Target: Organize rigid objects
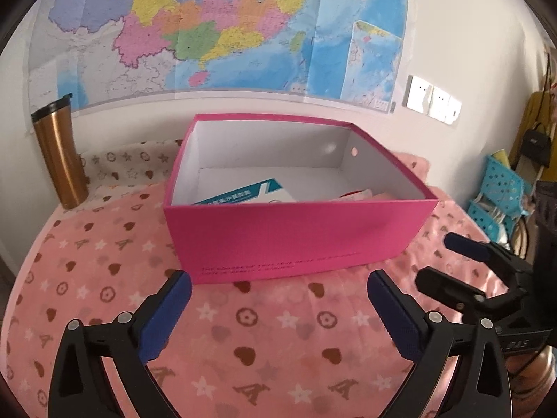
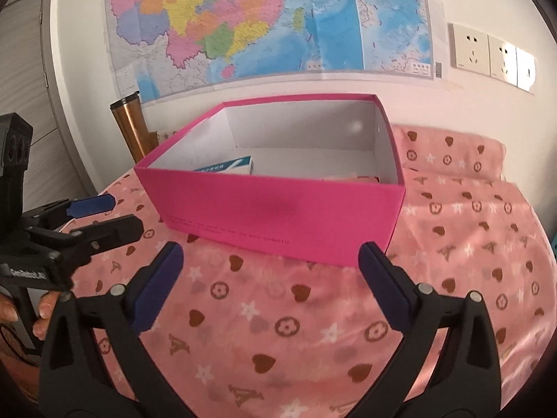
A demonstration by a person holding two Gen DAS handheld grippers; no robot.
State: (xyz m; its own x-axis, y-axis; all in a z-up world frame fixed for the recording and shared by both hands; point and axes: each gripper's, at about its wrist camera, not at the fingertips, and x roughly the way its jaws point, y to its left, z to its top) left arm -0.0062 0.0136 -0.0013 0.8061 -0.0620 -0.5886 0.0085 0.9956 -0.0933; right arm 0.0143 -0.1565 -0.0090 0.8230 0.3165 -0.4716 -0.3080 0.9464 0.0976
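Hovering side by side in front of the pink box [image 1: 299, 233], the left claw [image 1: 278, 299] and the right claw [image 2: 271, 271] both stand spread wide with nothing between their pads. The box sits open on a pink patterned cloth [image 1: 243, 341] that covers the desk, near the wall with the map [image 1: 209, 24]. Inside it lie a teal-and-white carton [image 1: 250, 193] toward the left and something reddish toward the right, mostly hidden by the front wall. A bronze tumbler [image 1: 57, 153] stands upright on the cloth, well apart to the left of the box.

The likely trouble is the soft cloth: a push on the light cardboard could slide or bunch it and shift the box. Reaching left carelessly could also tip the tall tumbler. With the claws this close together, they may knock each other.
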